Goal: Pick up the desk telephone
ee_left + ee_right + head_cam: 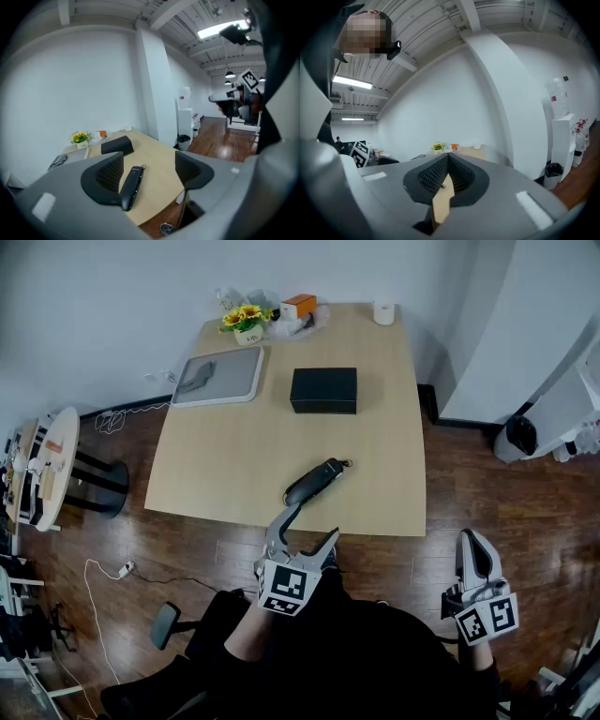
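The telephone is a slim black handset (317,481) lying slantwise near the front edge of the light wooden desk (234,465). My left gripper (308,530) hovers just off that edge, short of the handset, with its jaws wide apart and nothing in them. In the left gripper view the handset (131,186) lies ahead, close to the left finger (105,176); the left gripper (147,171) does not touch it. My right gripper (474,555) hangs over the floor to the right of the desk. In its own view the right gripper (447,176) has its pads pressed together and holds nothing.
A black box (323,390) sits mid-desk beyond the handset. At the back stand a grey tray (221,376), yellow flowers (247,321), an orange box (298,306) and a small white object (383,312). A round side table (52,470) and cables (103,573) are on the left.
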{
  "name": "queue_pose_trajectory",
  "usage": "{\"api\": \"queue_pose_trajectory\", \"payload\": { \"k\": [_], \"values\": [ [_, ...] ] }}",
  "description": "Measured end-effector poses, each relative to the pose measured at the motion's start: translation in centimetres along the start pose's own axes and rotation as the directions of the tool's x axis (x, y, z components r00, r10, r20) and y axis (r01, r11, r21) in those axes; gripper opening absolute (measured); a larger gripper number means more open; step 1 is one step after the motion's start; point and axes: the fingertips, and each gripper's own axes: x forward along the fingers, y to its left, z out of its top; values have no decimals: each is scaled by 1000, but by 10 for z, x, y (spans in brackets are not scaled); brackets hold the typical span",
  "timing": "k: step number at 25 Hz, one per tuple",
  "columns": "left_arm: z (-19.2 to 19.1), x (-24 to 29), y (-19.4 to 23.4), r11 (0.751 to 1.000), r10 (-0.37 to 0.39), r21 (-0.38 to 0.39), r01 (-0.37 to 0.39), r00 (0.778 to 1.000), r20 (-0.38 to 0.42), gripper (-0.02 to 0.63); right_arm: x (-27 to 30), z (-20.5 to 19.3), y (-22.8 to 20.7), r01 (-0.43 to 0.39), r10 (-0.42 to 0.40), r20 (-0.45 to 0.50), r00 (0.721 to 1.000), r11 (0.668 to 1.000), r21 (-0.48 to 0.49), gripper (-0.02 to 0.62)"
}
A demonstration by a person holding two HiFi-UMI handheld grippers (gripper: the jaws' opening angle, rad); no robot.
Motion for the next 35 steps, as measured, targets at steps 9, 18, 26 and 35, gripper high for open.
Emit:
{"api": "queue_pose_trajectory", "payload": {
  "k": [9,18,26,35],
  "values": [
    [-154,121,94,967,-171,100,234,888,-427,351,131,25,48,41,-42,-26,999,997,-59,0],
    [-195,166,80,946,-202,97,310,795,-572,284,181,25,45,-12,8,-59,998,997,-73,0],
    [-194,175,75,935,-228,92,344,777,-587,290,206,35,28,-75,74,-36,997,997,-29,0],
    [-171,159,88,956,-283,-208,207,832,-477,264,210,30,19,-88,88,-22,996,996,-3,0]
  ]
}}
